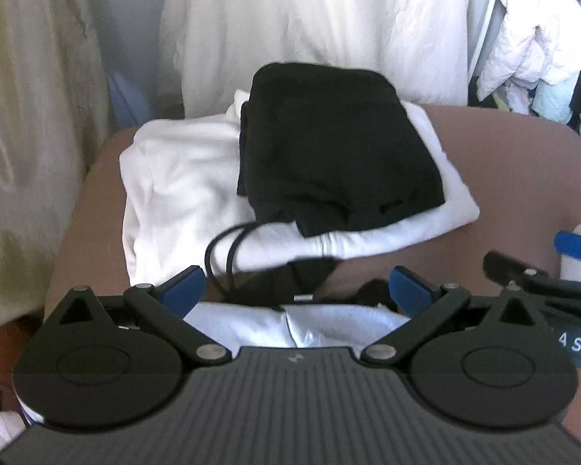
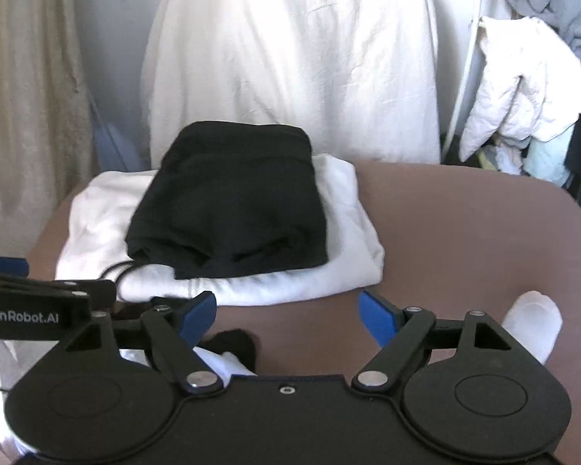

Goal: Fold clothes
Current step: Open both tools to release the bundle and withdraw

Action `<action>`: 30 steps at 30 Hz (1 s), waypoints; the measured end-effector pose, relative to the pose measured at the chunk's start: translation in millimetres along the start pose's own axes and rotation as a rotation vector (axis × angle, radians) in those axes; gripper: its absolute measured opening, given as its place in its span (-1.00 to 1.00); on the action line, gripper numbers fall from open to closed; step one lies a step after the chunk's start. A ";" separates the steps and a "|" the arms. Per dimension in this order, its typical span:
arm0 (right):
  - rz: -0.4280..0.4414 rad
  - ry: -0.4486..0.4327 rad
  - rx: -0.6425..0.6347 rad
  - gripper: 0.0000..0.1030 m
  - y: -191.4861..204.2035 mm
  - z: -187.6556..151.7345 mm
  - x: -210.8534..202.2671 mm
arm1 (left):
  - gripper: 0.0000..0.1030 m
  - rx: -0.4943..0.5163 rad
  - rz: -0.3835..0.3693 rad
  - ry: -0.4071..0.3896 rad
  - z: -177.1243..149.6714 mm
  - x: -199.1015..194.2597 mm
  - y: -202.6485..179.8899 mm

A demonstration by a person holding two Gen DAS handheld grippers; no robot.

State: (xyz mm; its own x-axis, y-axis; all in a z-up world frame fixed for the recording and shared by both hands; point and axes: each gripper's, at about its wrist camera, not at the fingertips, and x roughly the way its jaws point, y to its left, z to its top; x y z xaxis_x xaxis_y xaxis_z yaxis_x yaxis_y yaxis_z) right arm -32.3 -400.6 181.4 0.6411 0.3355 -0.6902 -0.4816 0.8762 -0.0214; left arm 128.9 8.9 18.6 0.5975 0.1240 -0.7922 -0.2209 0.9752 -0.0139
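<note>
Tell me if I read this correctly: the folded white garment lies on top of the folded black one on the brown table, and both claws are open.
Not quite. The order is reversed: the folded black garment lies on top of the white one, as the right wrist view shows. They are on the brown table, and the left claw and right claw are both open.

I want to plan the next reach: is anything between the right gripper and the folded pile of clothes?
Nothing visible. Open right gripper faces the white folded garment across bare brown table; the black folded garment lies on top.
</note>
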 end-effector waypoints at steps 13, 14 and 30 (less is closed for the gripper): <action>-0.034 -0.036 -0.051 0.66 69.9 -5.8 36.7 | 1.00 -0.025 0.092 0.092 -3.8 35.3 13.7; -0.035 -0.034 -0.048 0.66 70.4 -5.9 37.5 | 1.00 -0.018 0.108 0.090 -4.1 35.7 13.2; -0.032 -0.052 0.011 0.66 71.0 -13.3 35.6 | 1.00 0.074 0.169 0.093 -6.1 32.9 -0.4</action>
State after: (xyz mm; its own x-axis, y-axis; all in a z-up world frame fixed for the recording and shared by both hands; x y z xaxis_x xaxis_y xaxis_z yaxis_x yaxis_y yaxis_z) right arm -51.6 -331.1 145.7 0.6866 0.3245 -0.6506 -0.4538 0.8904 -0.0349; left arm 143.9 11.5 -11.2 0.4821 0.2727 -0.8326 -0.2530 0.9532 0.1657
